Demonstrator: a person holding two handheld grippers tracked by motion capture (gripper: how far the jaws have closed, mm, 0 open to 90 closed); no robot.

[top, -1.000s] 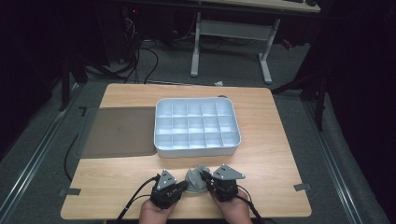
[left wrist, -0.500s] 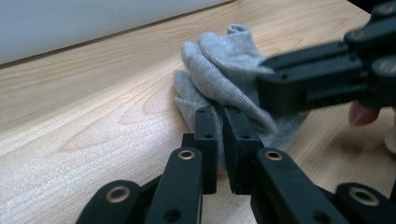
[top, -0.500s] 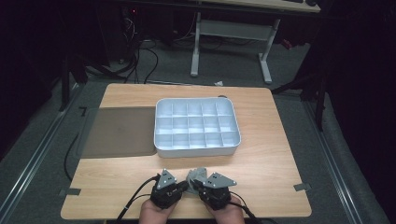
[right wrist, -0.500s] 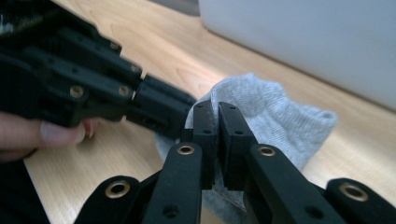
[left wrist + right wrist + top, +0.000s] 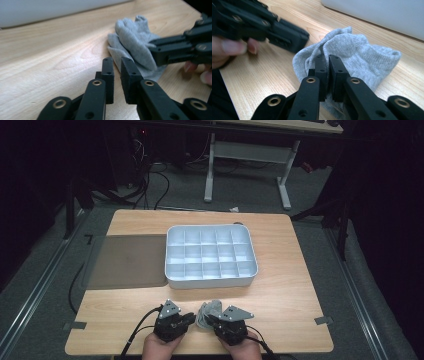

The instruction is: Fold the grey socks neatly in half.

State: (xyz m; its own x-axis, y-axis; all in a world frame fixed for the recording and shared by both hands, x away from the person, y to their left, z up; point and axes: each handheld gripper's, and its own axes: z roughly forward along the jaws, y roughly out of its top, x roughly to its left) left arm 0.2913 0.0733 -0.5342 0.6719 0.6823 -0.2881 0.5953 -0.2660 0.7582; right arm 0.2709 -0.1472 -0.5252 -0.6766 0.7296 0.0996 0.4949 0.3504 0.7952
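Right tool [image 5: 329, 58] clenched on a grey sock [image 5: 352, 52] lying on the wooden surface [image 5: 280, 290]; left tool [image 5: 117, 61], just beside the sock, released, jaws slightly parted, gripping nothing.

The right gripper [image 5: 329, 58] covers the near part of the grey sock [image 5: 352, 52], so whether fabric sits between its pads cannot be told. The compartment tray [image 5: 387, 15] is blurred and cut off by the edge.

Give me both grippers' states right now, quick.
Left gripper: slightly open after a small opening, nothing between the jaws, just short of the grey sock.
Right gripper: shut on the grey sock.
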